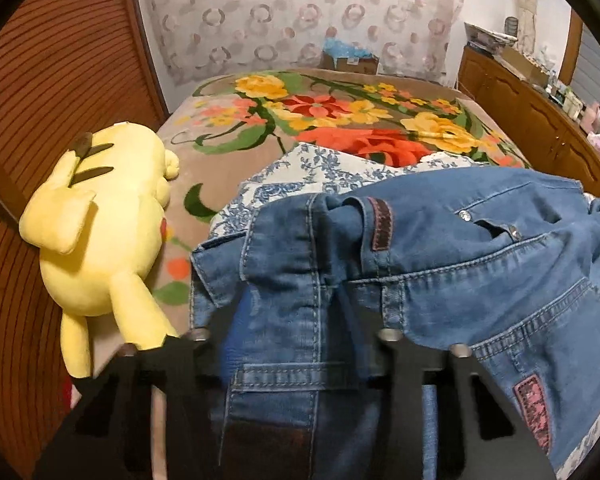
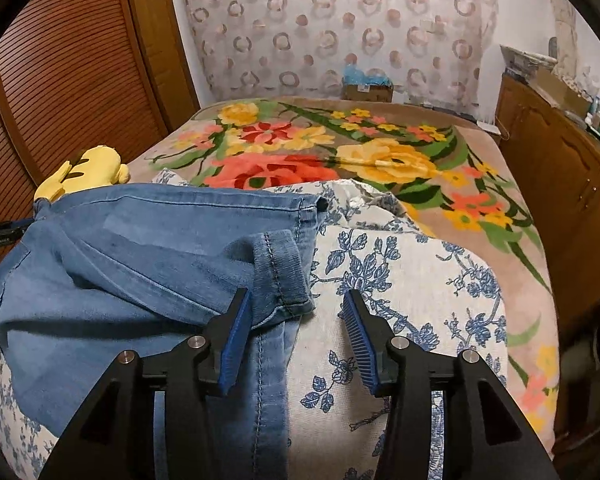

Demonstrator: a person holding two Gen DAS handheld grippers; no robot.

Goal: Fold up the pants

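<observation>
Blue denim pants (image 1: pixel 440 248) lie folded on a white cloth with blue flowers (image 2: pixel 412 280) on the bed. In the left wrist view the waistband end with pocket and pink patches drapes over my left gripper (image 1: pixel 296 320); its fingertips are hidden under the denim, so I cannot tell how the jaws stand. In the right wrist view the leg hems of the pants (image 2: pixel 280 272) lie just ahead of my right gripper (image 2: pixel 296 304), which is open and empty, its left blue pad (image 2: pixel 236 332) touching the denim.
A yellow plush toy (image 1: pixel 108 224) lies at the bed's left side by a slatted wooden door (image 1: pixel 40 80). A floral blanket (image 2: pixel 340 152) covers the bed. A wooden cabinet (image 2: pixel 560 184) with clutter stands on the right. A cardboard box (image 2: pixel 366 92) sits behind the bed.
</observation>
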